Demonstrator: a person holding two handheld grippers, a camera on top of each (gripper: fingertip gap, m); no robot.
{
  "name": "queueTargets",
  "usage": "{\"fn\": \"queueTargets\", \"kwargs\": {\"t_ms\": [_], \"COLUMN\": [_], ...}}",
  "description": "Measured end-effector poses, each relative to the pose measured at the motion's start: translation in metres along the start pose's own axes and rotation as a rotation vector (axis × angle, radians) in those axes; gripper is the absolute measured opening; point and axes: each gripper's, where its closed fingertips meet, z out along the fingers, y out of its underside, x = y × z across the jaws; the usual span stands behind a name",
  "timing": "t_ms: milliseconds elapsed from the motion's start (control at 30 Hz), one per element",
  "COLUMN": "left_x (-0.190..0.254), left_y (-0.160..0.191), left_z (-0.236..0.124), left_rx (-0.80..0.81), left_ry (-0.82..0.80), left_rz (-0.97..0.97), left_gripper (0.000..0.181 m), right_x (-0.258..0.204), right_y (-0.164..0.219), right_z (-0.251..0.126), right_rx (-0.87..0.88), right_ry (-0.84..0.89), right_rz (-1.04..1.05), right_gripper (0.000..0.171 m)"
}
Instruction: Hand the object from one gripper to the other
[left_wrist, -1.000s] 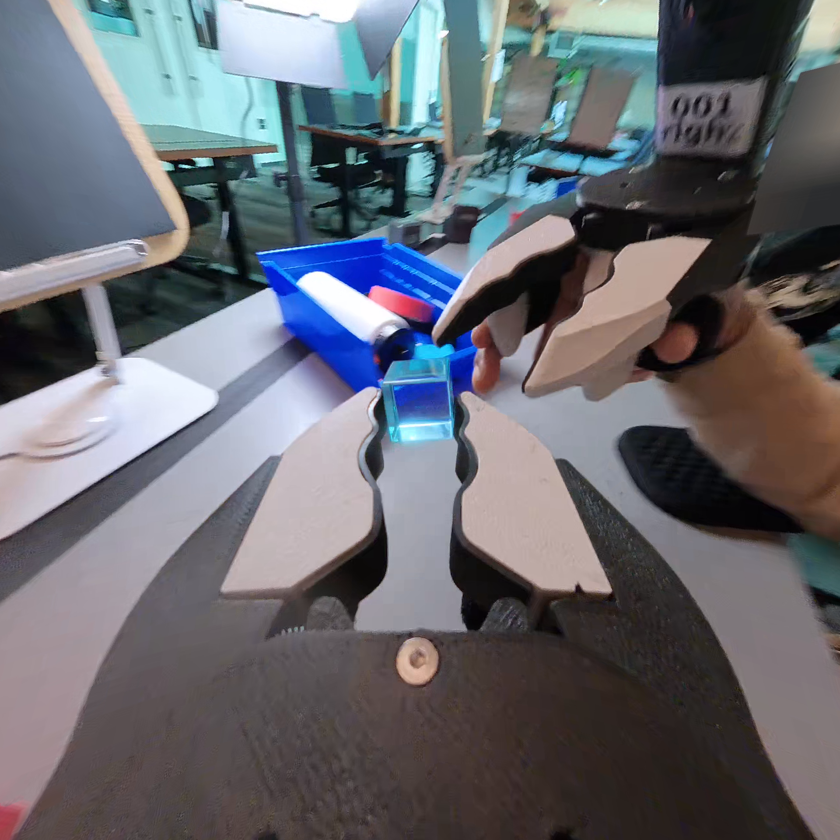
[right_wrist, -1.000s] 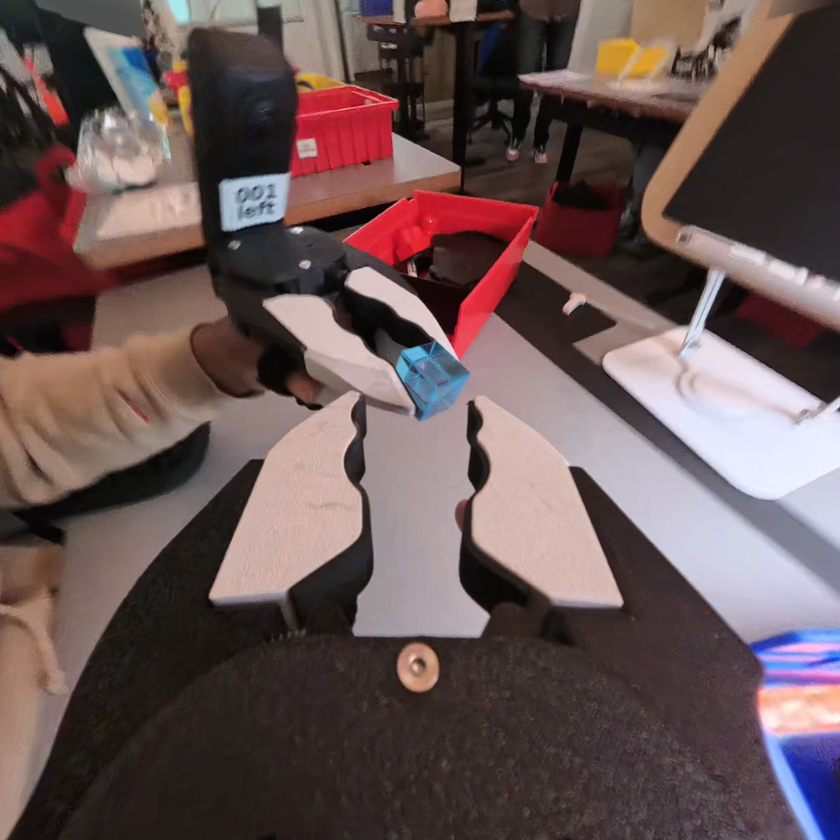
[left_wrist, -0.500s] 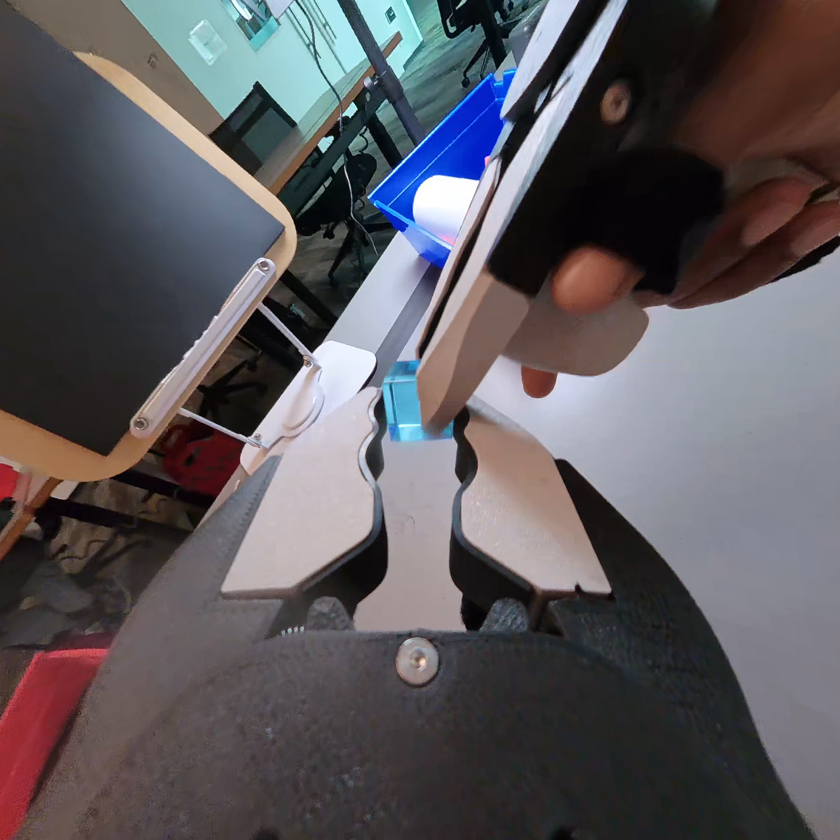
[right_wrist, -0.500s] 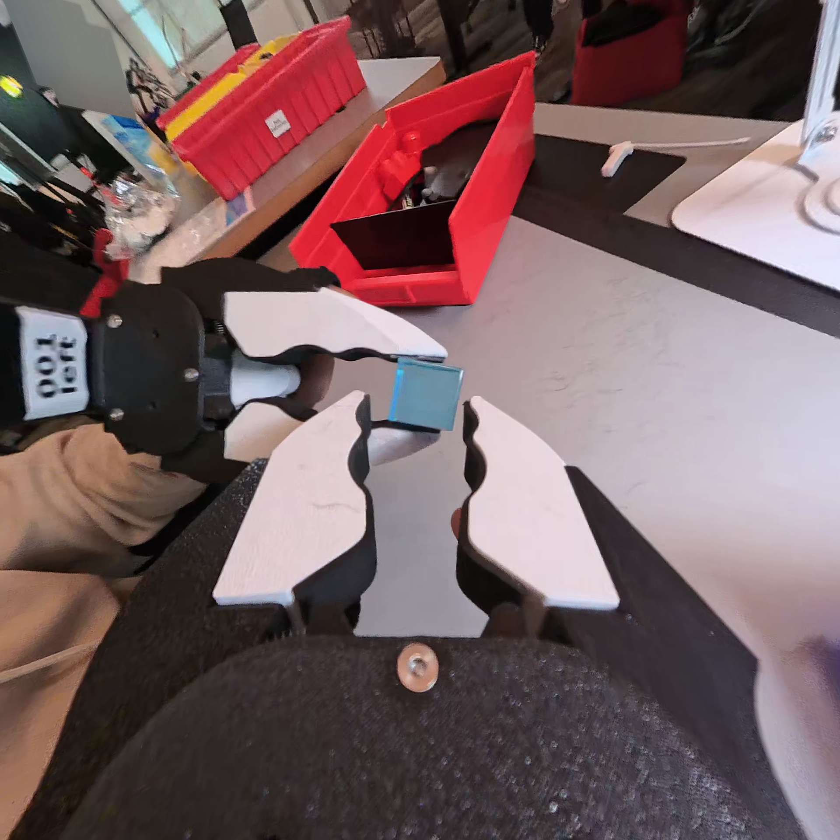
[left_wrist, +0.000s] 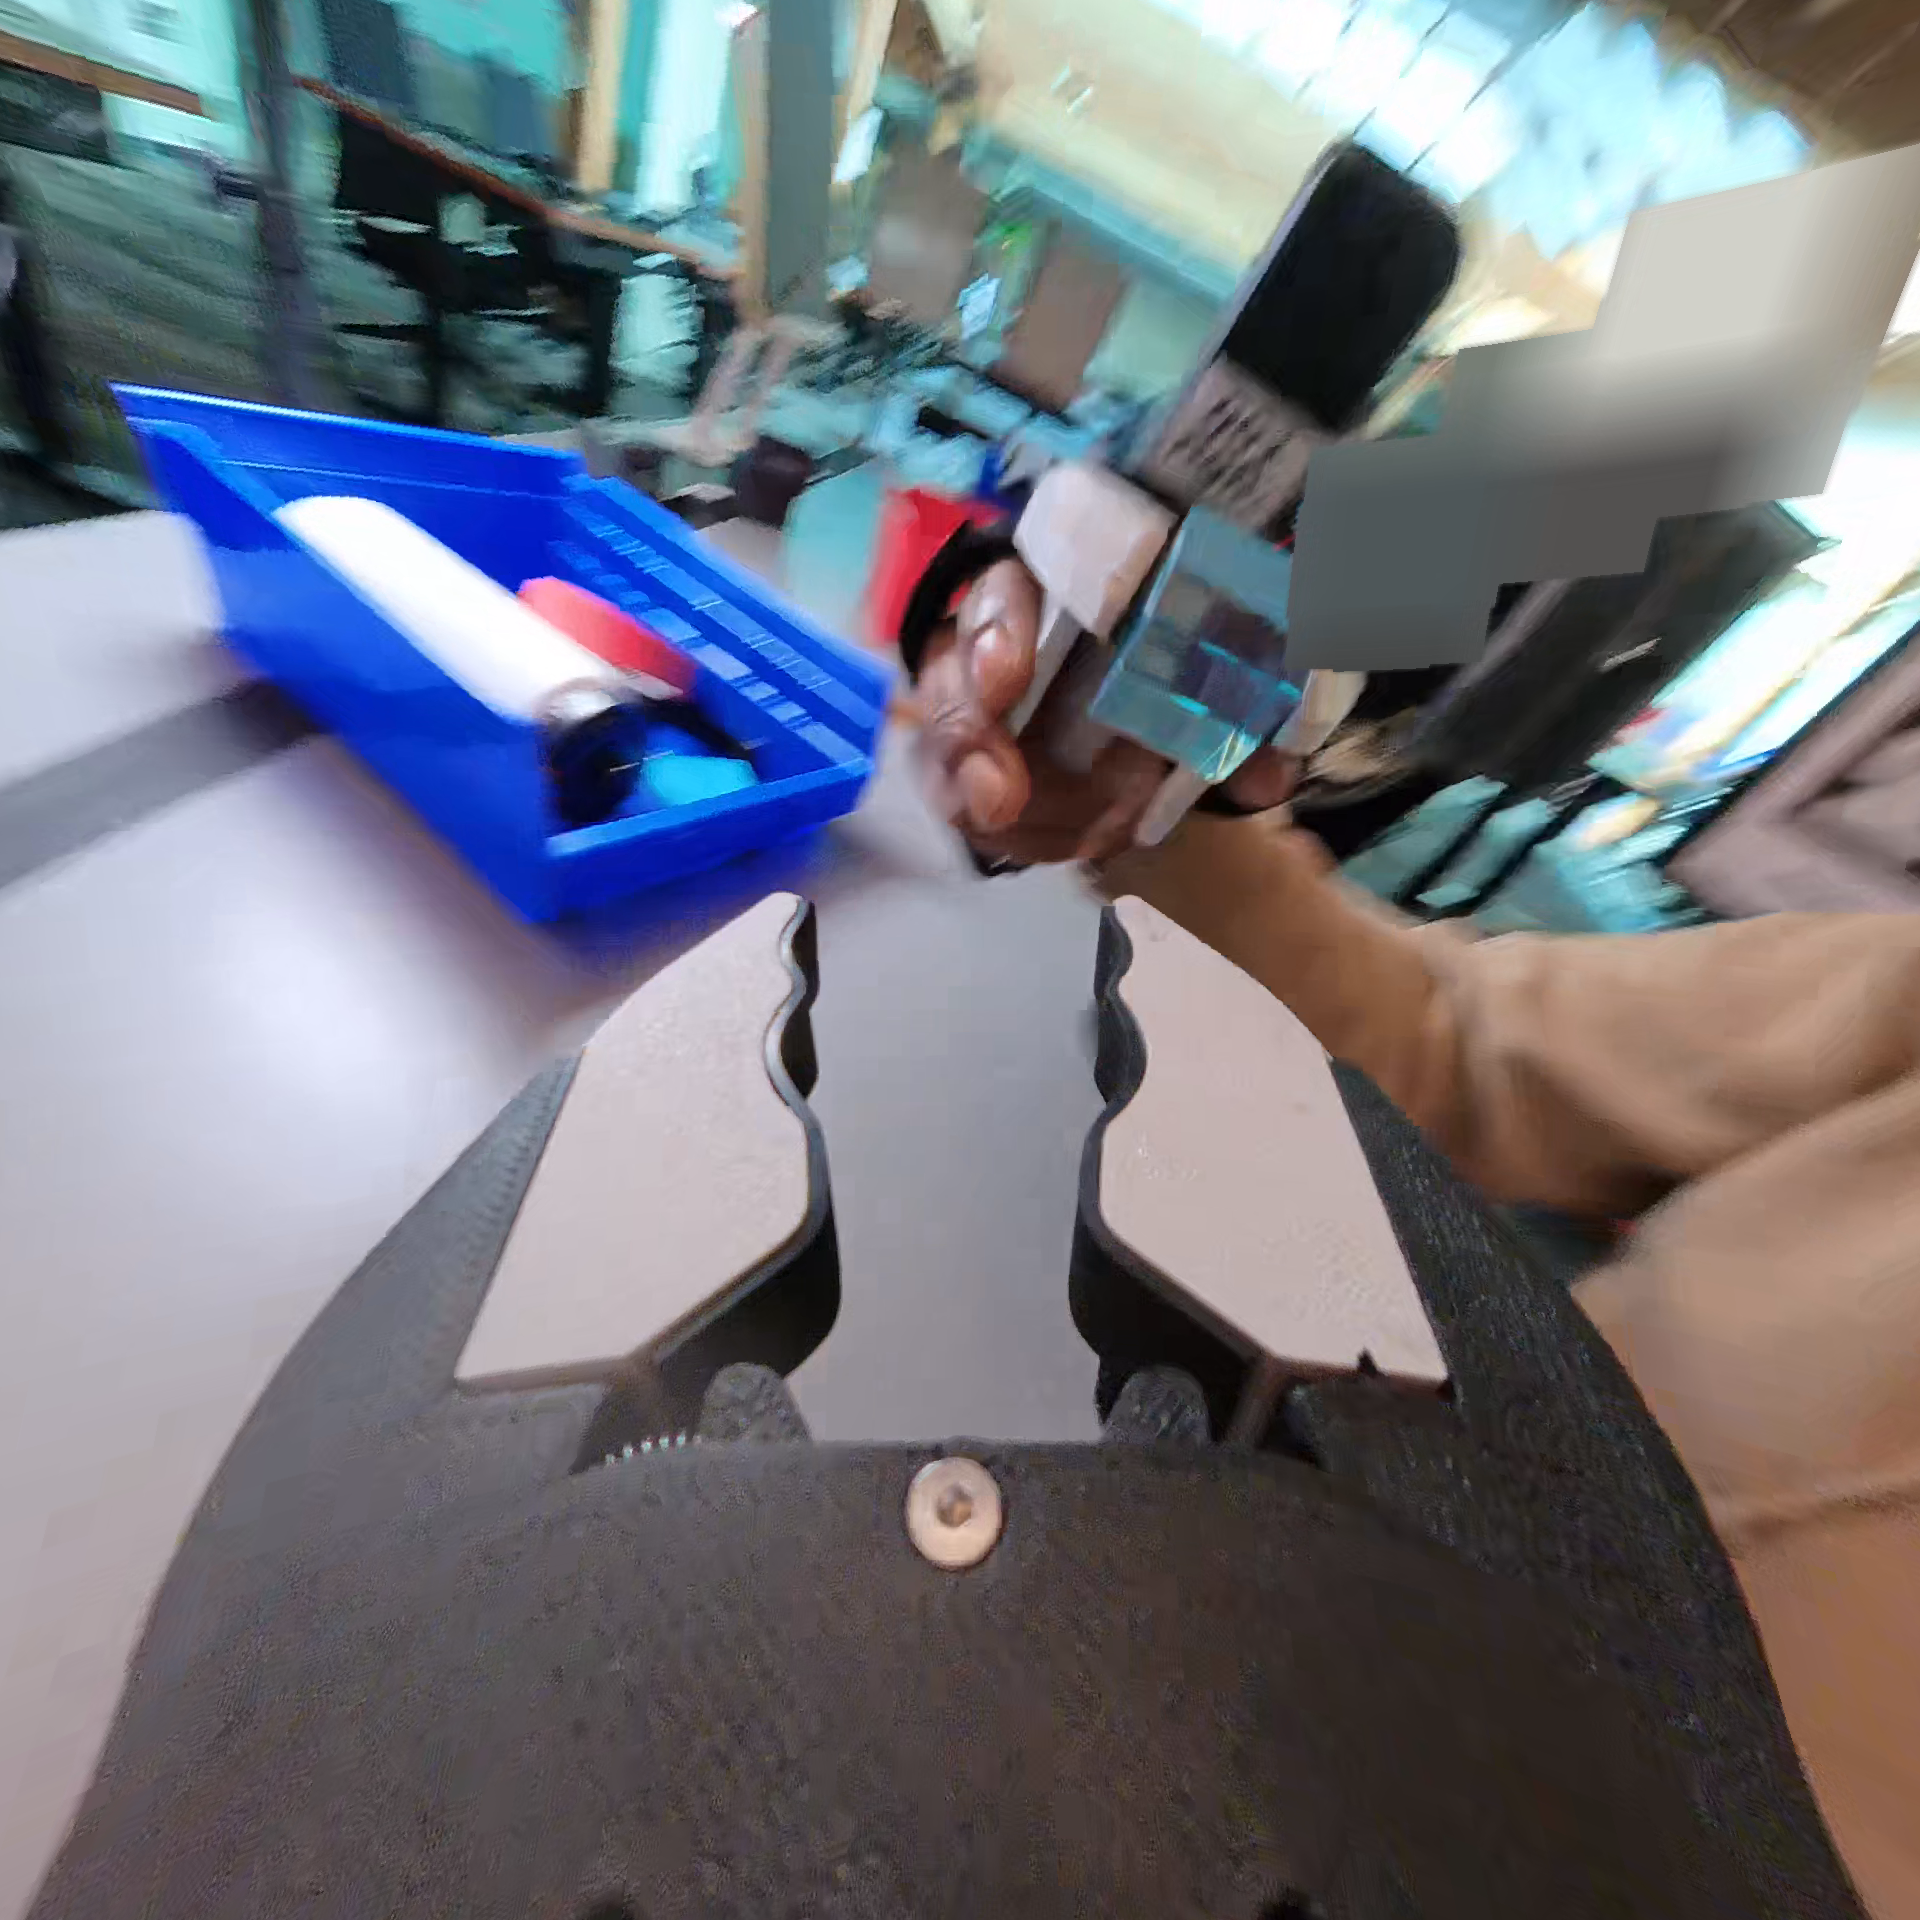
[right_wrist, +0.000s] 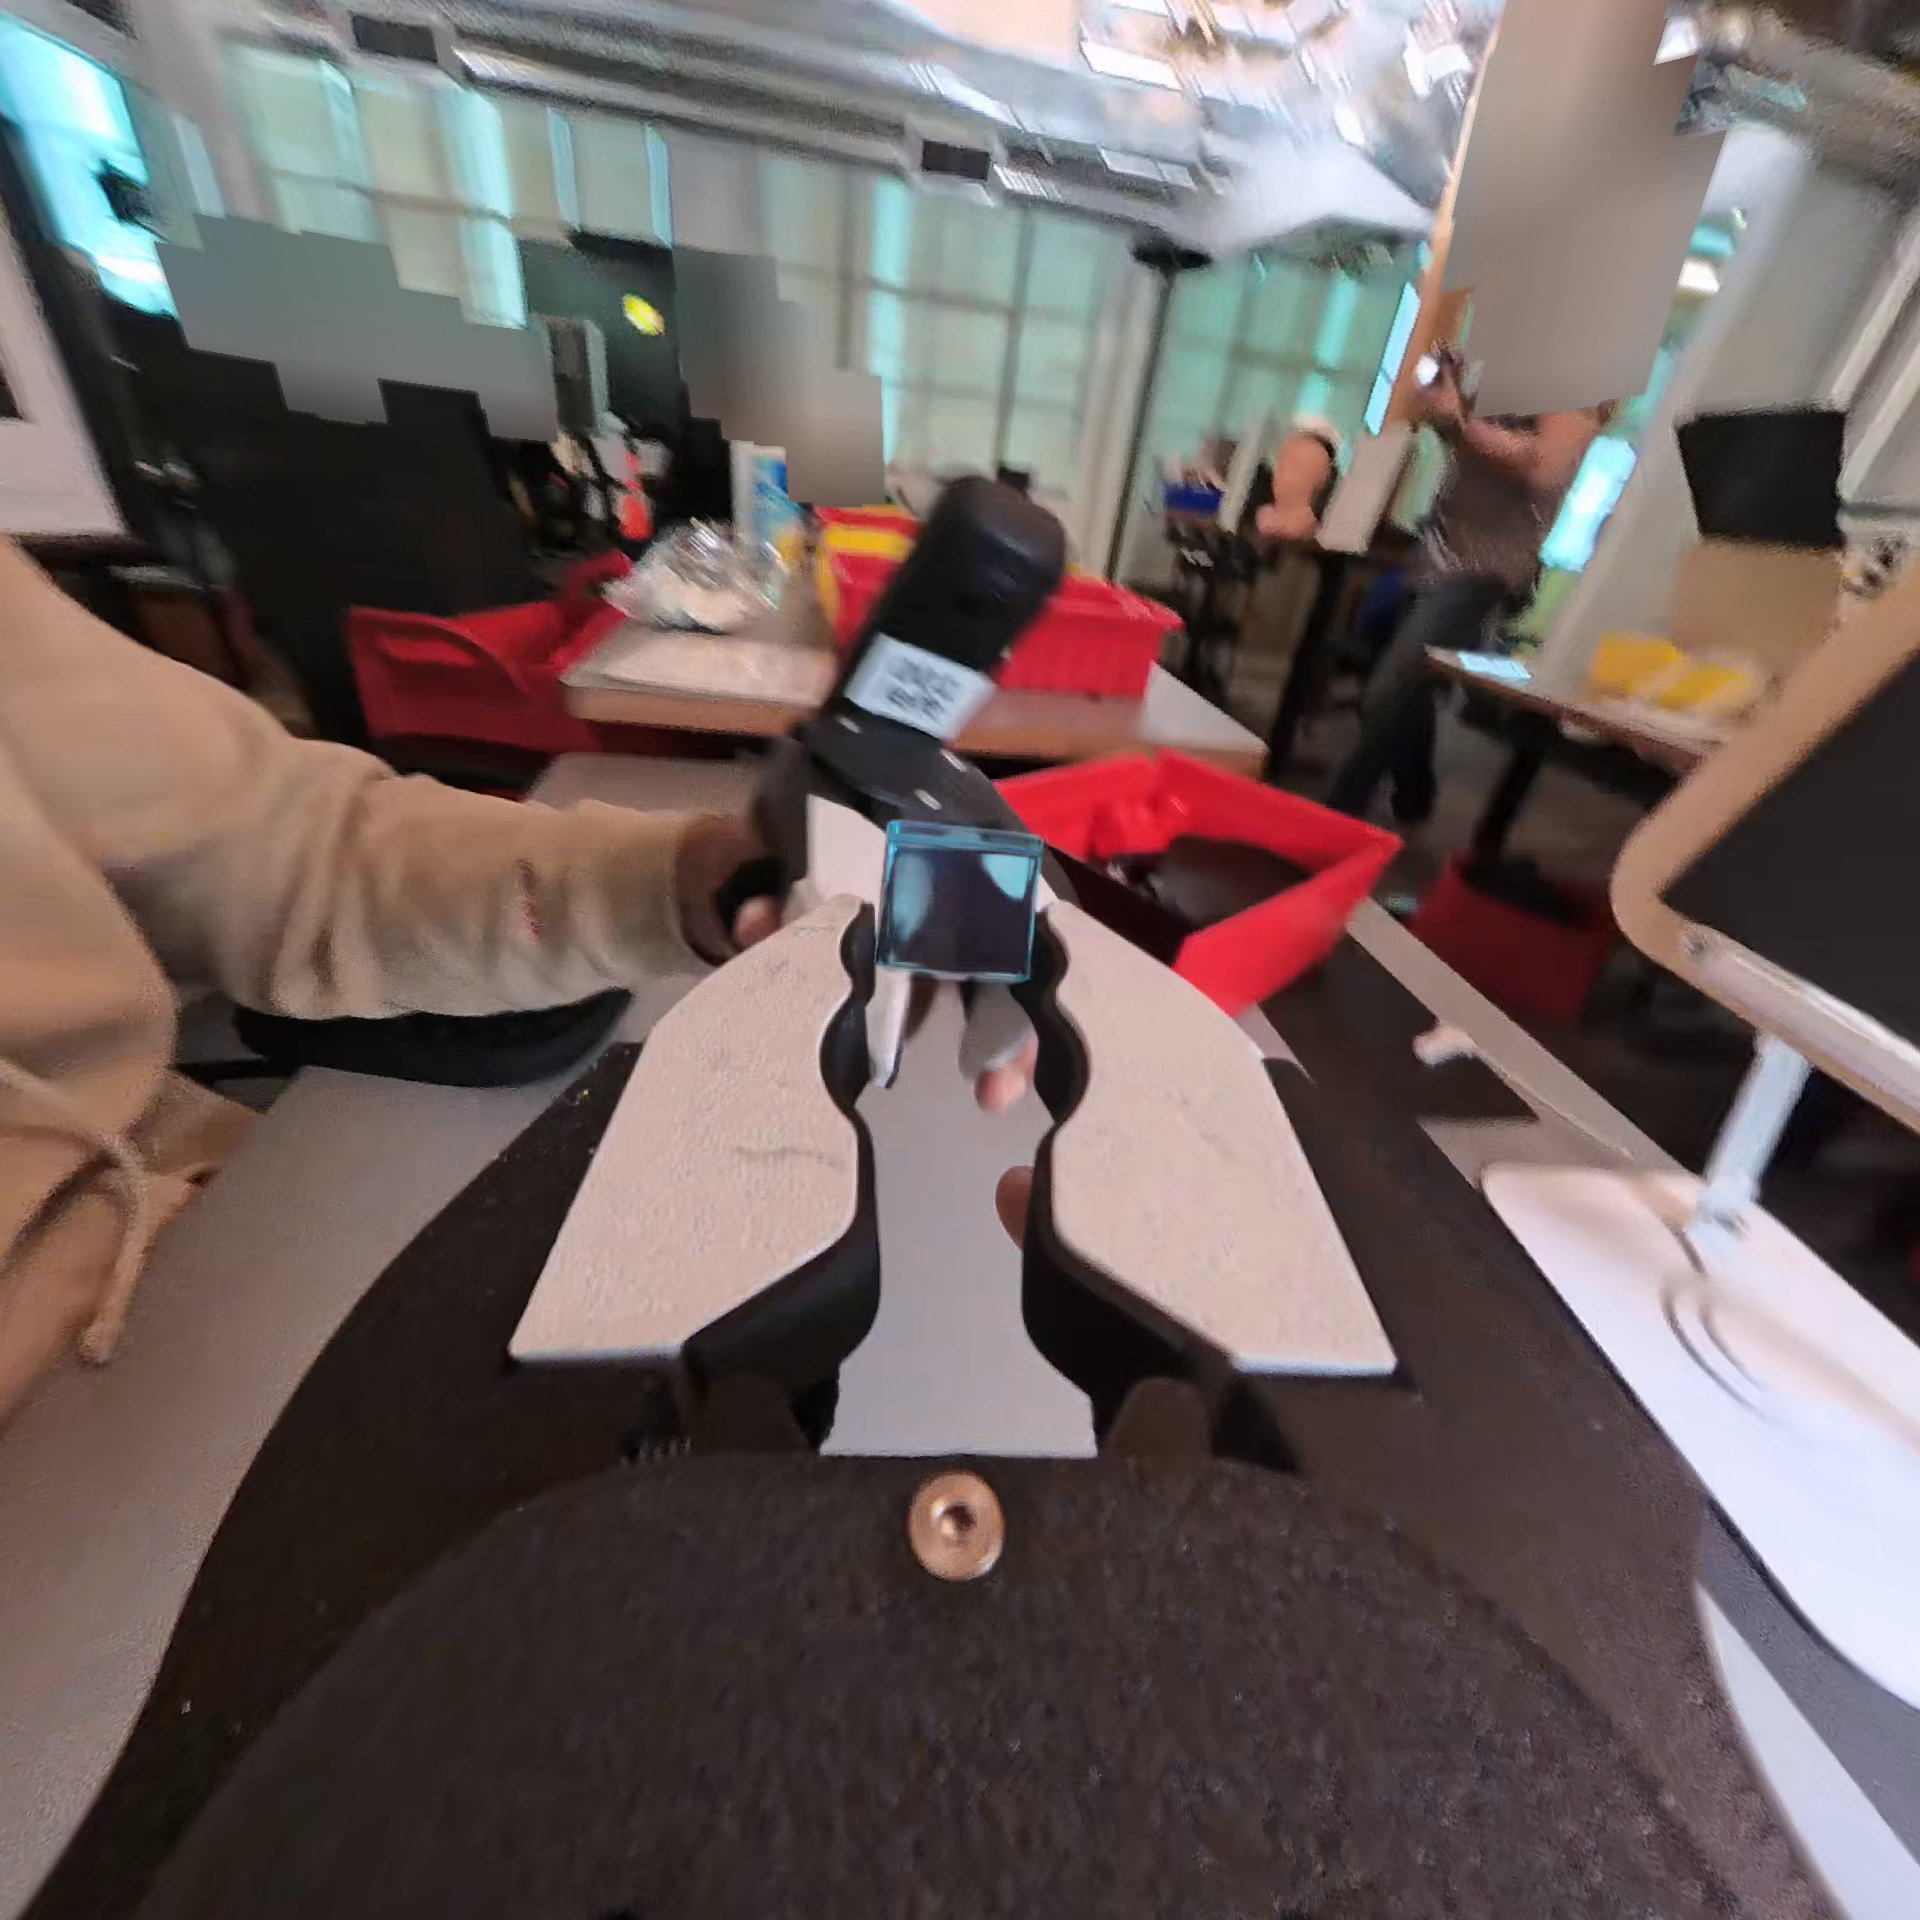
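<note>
The object is a clear blue cube. My right gripper is shut on it at the fingertips and holds it in the air above the grey table. In the left wrist view the cube sits between the right gripper's pale fingers, up and to the right. My left gripper is open and empty, below the cube and apart from it. In the right wrist view the left gripper's black body shows just behind the cube.
A blue bin with a white roll and a red item stands on the table to the left. A red bin lies behind the grippers. A tablet on a white stand is at the right. Beige sleeves reach in. Across from one pair of fingers to the other is roughly 5 cm.
The cube has passed from my left gripper to my right. The right gripper closed on it, the left opened and drew back. Both views swung and are blurred.
</note>
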Motion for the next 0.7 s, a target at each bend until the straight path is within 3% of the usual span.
{"fn": "queueTargets", "kwargs": {"t_ms": [167,367,533,700], "left_x": [0.045,0.069,0.068,0.025], "left_y": [-0.036,-0.042,-0.046,-0.045], "left_z": [-0.016,-0.012,-0.012,-0.017], "left_rx": [0.215,0.229,0.253,0.263], "left_ry": [0.453,0.604,0.583,0.186], "left_rz": [-0.363,-0.485,-0.487,-0.218], "left_gripper": [0.043,0.045,0.031,0.030], "right_x": [-0.028,-0.039,-0.037,-0.004], "right_y": [-0.020,-0.018,-0.011,-0.001], "right_z": [-0.003,0.007,0.016,0.013], "right_rx": [0.148,0.135,0.035,-0.098], "right_ry": [-0.175,-0.165,-0.072,0.111], "right_rz": [0.018,-0.098,-0.262,-0.165], "right_gripper": [0.028,0.028,0.028,0.033]}}
